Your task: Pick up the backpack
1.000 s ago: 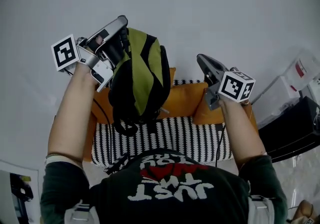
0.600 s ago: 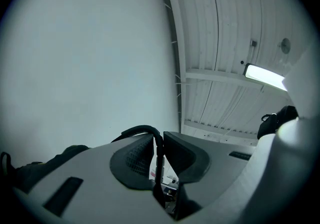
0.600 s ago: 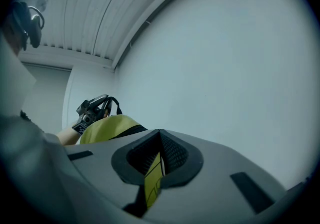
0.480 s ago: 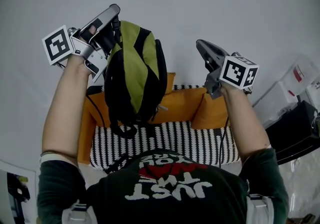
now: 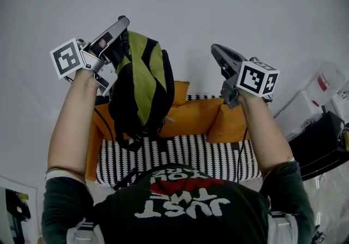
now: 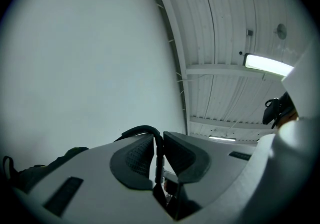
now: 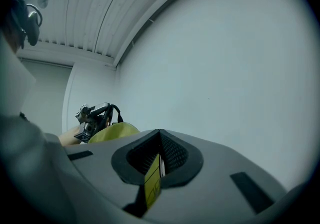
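Observation:
The black and lime-green backpack (image 5: 140,87) hangs in the air over the couch, by its black top handle (image 6: 159,143). My left gripper (image 5: 121,23) is shut on that handle, and the strap shows pinched between its pads in the left gripper view (image 6: 158,144). Part of the bag's dark body (image 6: 35,170) shows low at the left there. My right gripper (image 5: 215,50) is raised to the right of the bag, apart from it, shut with nothing held (image 7: 160,135). The right gripper view shows the bag's green top (image 7: 112,129) under the left gripper (image 7: 92,113).
Below lies a couch seat with a black-and-white striped cover (image 5: 180,153) and orange cushions (image 5: 191,114) against a plain white wall. Clear plastic boxes (image 5: 327,82) and a black case (image 5: 322,139) stand at the right. A cable hangs from each gripper.
The left gripper has carried the backpack up and to the left, away from the couch. The right gripper has risen slightly and stayed shut.

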